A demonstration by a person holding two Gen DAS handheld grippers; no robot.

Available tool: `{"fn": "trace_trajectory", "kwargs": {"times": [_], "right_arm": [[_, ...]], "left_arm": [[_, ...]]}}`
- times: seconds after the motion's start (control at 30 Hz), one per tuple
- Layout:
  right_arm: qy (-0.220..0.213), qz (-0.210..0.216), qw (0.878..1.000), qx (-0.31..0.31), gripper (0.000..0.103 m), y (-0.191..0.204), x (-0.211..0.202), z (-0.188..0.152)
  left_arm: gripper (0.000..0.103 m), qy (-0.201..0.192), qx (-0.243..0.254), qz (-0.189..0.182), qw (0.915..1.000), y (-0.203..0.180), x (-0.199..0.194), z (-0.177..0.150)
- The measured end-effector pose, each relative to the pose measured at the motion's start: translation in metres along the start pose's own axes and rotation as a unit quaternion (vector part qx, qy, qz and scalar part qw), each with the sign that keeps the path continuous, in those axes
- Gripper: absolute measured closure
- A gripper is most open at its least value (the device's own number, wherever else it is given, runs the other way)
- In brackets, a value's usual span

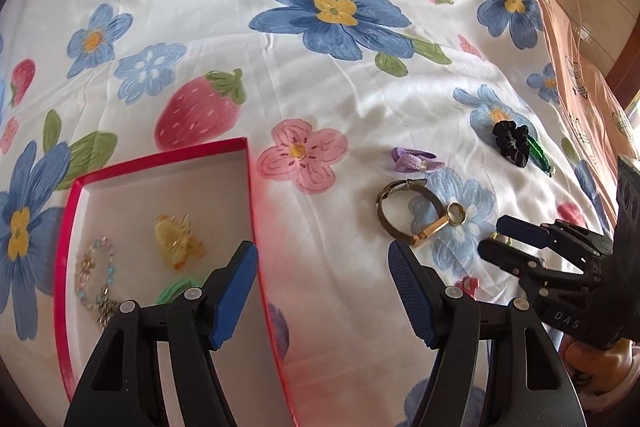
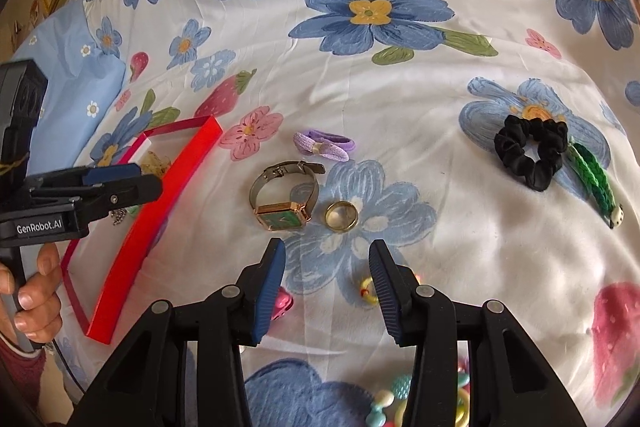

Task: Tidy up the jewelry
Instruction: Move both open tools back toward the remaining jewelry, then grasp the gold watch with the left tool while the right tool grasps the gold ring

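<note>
A red-rimmed box [image 1: 248,187] [image 2: 160,195] lies on the floral bedsheet. It holds a yellow hair claw [image 1: 176,241], a beaded bracelet [image 1: 96,275] and a green item [image 1: 176,289]. My left gripper [image 1: 322,267] is open and empty, straddling the box's right wall. On the sheet lie a gold watch with a green face [image 2: 282,201] [image 1: 404,207], a gold ring [image 2: 341,215] [image 1: 456,214], a purple hair tie [image 2: 324,143] [image 1: 416,161], a black scrunchie [image 2: 528,151] [image 1: 512,143] and a green braided clip [image 2: 596,179]. My right gripper [image 2: 326,271] [image 1: 496,239] is open and empty, just short of the watch and ring.
A small yellow ring [image 2: 368,291], a pink piece [image 2: 282,305] and several pastel beads [image 2: 400,395] lie under and behind the right gripper. A blue pillow [image 2: 68,67] sits at the left. A peach cloth [image 1: 580,87] borders the bed on the right.
</note>
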State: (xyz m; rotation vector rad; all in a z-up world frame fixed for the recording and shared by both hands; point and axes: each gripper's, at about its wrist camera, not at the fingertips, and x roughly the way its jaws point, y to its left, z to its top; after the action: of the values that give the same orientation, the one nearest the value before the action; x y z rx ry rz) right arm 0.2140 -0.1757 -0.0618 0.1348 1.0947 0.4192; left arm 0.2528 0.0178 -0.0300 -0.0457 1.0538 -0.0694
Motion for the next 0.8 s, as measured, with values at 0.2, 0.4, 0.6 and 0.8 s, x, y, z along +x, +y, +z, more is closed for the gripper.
{"fn": "trace_trajectory", "kwargs": {"times": [0.2,0.4,0.6,0.8], "right_arm": [[0.017,-0.005,1.0,-0.021,0.063,0.0,0.015,0.006],[0.03,-0.008,0.999,-0.039,0.067,-0.001,0.027,0.011],[0.036,-0.006,0.998,-0.045,0.073,-0.004,0.035,0.013],[0.036,-0.007,0.998,-0.05,0.076,-0.005,0.04,0.015]], "left_arm": [[0.037,0.008,0.049,-0.011,0.9987,-0.016,0.034,0.026],[0.05,0.038,0.105,-0.016,0.9937,-0.038,0.076,0.045],[0.066,0.068,0.142,-0.026,0.9872,-0.048,0.111,0.052],[0.091,0.068,0.157,-0.039,0.9846,-0.055,0.12,0.055]]}}
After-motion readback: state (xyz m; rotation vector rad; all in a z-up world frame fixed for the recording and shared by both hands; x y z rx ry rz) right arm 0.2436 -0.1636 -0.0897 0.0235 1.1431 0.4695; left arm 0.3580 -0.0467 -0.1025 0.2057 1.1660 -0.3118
